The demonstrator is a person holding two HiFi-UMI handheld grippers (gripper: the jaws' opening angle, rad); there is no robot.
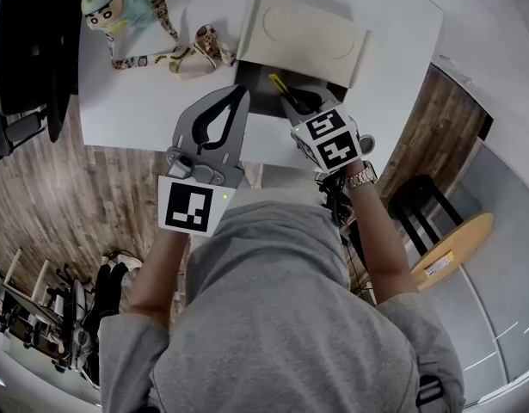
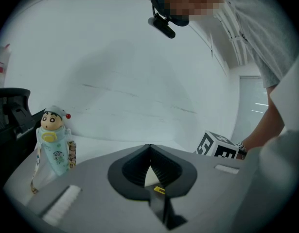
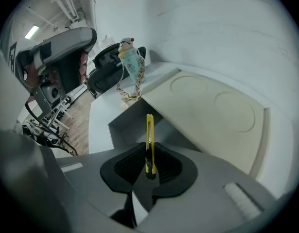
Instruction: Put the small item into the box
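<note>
Both aloft: R gripper (image 3: 149, 152) pinches cutter (image 3: 149, 132) over box (image 3: 124, 124); L gripper (image 2: 149, 152) prob. empty.

Left gripper (image 2: 149, 148) jaws together — empty, right gripper (image 3: 149, 154) jaws gripping yellow knife (image 3: 149, 130)

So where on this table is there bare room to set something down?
Bare table runs from the strap to the near edge, left of the left gripper; also right of the box lid. Crowded: the box, where the right gripper holds the knife.
</note>
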